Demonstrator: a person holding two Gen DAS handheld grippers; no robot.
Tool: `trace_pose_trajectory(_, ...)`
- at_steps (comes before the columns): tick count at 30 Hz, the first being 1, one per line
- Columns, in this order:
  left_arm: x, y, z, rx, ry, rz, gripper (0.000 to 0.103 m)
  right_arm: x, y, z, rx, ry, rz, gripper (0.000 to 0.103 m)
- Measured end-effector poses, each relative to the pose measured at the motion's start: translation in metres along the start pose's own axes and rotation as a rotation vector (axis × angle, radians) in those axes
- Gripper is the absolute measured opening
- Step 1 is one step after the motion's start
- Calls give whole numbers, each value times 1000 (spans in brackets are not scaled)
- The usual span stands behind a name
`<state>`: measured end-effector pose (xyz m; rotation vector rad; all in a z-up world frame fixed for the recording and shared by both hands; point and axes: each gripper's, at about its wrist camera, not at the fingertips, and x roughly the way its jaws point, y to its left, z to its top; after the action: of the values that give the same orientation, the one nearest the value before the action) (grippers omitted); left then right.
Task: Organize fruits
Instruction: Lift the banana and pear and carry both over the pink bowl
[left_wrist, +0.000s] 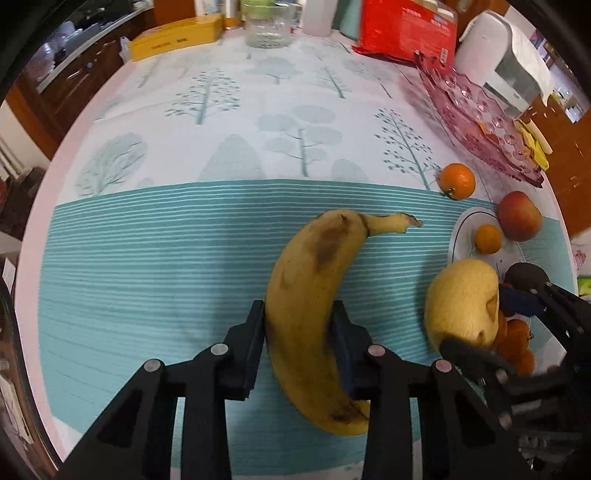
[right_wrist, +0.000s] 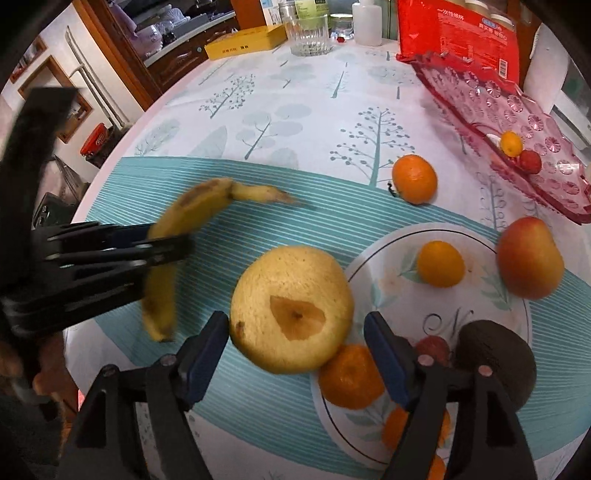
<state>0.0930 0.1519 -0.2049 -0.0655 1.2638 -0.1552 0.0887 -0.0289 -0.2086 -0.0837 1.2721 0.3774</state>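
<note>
The left gripper (left_wrist: 299, 325) is clenched on the banana (left_wrist: 314, 295), which lies on the table (left_wrist: 147, 258); the right gripper (right_wrist: 295, 332) stands released astride the yellow pear (right_wrist: 291, 306), left pad touching, right pad clear. Sorting looks barely begun: the pink tray (right_wrist: 517, 122) holds only 2 small fruits, while the apple (right_wrist: 528, 258), avocado (right_wrist: 495, 362) and oranges (right_wrist: 413, 179) sit on or beside the white plate (right_wrist: 391, 295).

Round table (left_wrist: 110, 229) under a tree-print cloth (right_wrist: 295, 122); dark wood cabinets (left_wrist: 74, 85) beyond it, far left of the gripper; pale wall (right_wrist: 48, 74) with framed opening.
</note>
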Motion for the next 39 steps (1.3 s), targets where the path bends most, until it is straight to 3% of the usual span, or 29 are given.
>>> trace_pose_trajectory(5,-13,8,-8,-7,-23,13,33,18,-1,3,35,37,0,76)
trace_pose_trajectory(7,-16,9,-11,-12,-26,13,33,19,-2,2,43,21,27,70)
trace_pose_trajectory(11,-20,4,-13,-12,-32,8,33,17,-4,-1,54,4,48,70)
trace_pose_trajectory(16,-35,-9,-12,2,-64,8,33,-7,-8,-4,48,-53,73,70)
trace_pose_trajectory(22,-67,-33,4,23,-126,-7,33,-65,-27,0,68,-131,88,70)
trace_pose_trajectory(27,-105,-69,36,90,-209,-10,33,-133,-73,12,107,-225,46,70)
trace_pose_trajectory(34,-147,-136,105,187,-341,-18,33,-217,-158,53,120,-346,-109,70)
trace_pose_trajectory(39,-143,-184,158,209,-387,9,33,-230,-211,98,142,-384,-176,70)
